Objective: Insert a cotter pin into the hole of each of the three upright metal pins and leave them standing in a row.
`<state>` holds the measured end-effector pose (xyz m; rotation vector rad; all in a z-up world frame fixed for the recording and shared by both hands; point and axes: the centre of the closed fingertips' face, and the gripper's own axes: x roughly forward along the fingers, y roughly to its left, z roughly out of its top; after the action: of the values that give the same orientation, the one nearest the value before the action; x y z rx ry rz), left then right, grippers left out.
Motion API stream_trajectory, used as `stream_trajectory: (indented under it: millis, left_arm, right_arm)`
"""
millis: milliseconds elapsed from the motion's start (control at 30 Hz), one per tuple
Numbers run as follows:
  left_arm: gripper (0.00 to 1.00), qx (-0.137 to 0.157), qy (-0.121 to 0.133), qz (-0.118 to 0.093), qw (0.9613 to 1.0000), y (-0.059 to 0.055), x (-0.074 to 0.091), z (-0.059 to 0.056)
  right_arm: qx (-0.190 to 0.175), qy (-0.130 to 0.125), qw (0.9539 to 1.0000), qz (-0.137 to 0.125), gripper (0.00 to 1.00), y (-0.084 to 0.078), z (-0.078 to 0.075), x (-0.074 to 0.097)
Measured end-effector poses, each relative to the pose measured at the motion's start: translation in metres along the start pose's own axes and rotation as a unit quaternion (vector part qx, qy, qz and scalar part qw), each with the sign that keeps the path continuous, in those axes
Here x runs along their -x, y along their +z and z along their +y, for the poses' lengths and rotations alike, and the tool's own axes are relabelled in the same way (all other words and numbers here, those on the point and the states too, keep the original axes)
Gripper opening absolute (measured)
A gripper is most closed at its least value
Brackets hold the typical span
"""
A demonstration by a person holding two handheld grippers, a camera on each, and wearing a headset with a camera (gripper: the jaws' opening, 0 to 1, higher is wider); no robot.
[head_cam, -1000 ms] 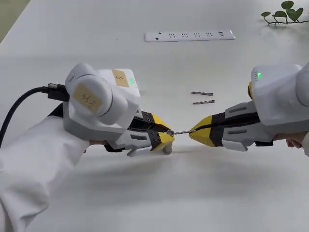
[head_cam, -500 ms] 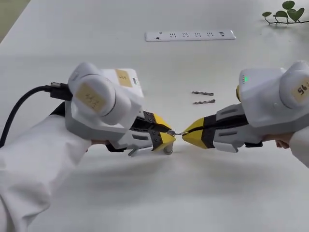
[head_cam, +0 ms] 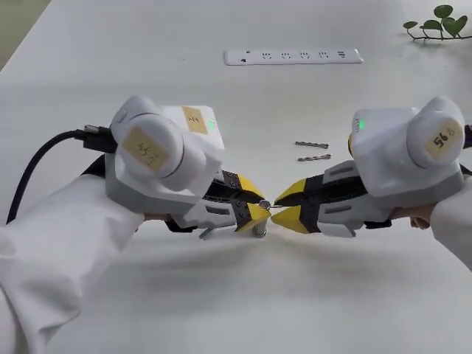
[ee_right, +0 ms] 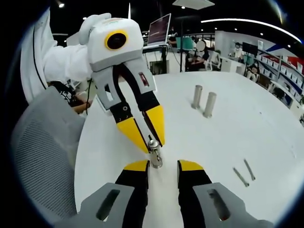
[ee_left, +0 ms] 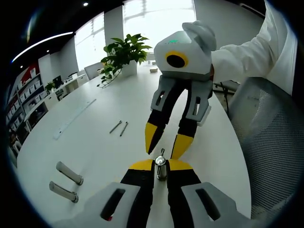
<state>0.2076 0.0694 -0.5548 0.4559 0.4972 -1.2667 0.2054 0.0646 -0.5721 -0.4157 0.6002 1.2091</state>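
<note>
Gap between right gripper [head_cam: 274, 208] and left gripper [head_cam: 258, 209] has shrunk since a second ago. The tips now nearly meet, where before a stretch of cotter pin [ee_left: 162, 152] showed between them. The right gripper was pinched on it then; now its jaws stand parted either side of it, gripping nothing. The cotter pin sits in the head of the metal pin [ee_left: 161, 169], one end poking out. The left gripper is unchanged, clamped on that metal pin, low at the tabletop [head_cam: 221, 295]; cannot tell if it touches. Other metal pins [ee_right: 197, 97] [ee_right: 209, 105] stand upright side by side. Loose cotter pins [head_cam: 310, 144] [head_cam: 314, 156] lie together beyond the grippers.
</note>
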Motion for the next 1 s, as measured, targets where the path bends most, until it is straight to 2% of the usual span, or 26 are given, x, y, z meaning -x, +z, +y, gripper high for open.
stream_trajectory:
  millis: [100,167,333,667,1000]
  left_arm:
    - [0.06,0.000,0.000,0.000,1.0000,0.000,0.000,0.000]
    - [0.06,0.000,0.000,0.001,1.0000,-0.001,0.000,0.000]
    - [0.06,-0.002,0.001,0.002,1.0000,-0.001,0.000,0.000]
    - [0.06,-0.005,0.001,0.005,1.0000,-0.001,0.001,-0.001]
    - [0.06,-0.004,0.001,0.004,1.0000,0.000,0.000,-0.001]
  right_arm:
    - [-0.004,0.002,1.0000,0.003,0.10,-0.003,0.000,0.004]
    - [-0.007,0.000,1.0000,0.001,0.09,-0.003,-0.001,0.007]
    - [-0.013,-0.005,0.9999,-0.004,0.07,0.001,-0.003,0.011]
    - [-0.017,-0.016,0.9996,-0.014,0.06,0.009,-0.008,0.009]
    - [-0.020,-0.007,0.9997,-0.010,0.07,0.008,-0.003,0.005]
